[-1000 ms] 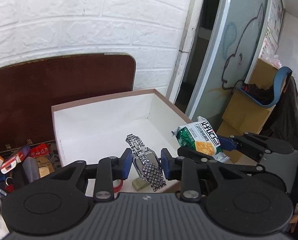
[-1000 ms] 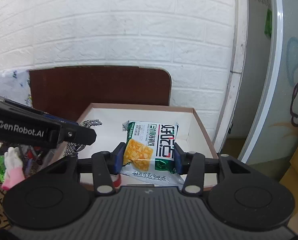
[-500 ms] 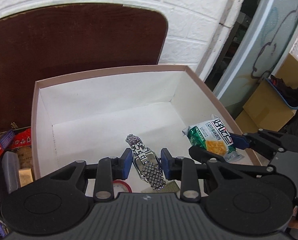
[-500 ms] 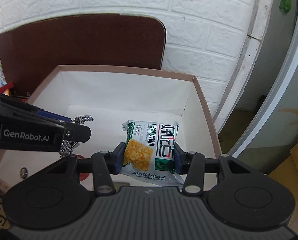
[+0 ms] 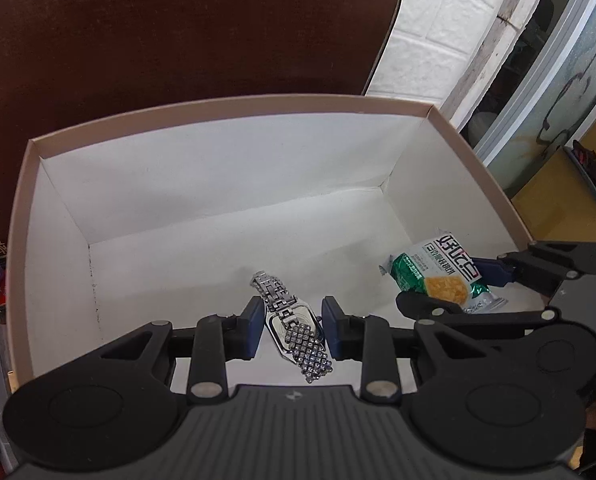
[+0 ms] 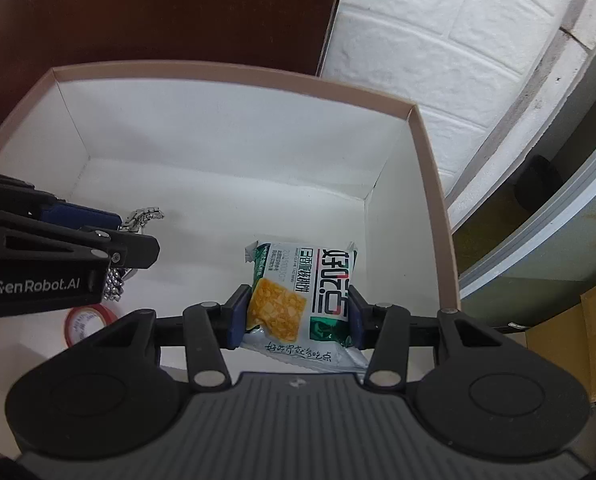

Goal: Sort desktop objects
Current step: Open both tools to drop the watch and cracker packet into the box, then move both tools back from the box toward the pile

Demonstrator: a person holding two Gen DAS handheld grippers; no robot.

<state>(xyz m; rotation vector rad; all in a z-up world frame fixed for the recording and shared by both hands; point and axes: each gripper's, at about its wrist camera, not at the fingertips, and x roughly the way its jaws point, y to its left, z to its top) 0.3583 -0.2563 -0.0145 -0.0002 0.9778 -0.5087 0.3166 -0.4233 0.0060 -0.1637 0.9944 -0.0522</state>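
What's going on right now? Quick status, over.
Left tool shut on silver watch. Right tool shut on cracker packet. Both over white box. Nothing blocking.

Watch: the polished silver metal watch [image 5: 287, 316] you hold.
Packet: glossy green-and-white plastic snack packet [image 6: 304, 292].
Box: matt white cardboard box [image 5: 217, 184], smooth inside.
Wall: rough white-painted brick wall [image 6: 458, 40].

Wrist views down into shared box [image 5: 225, 120]
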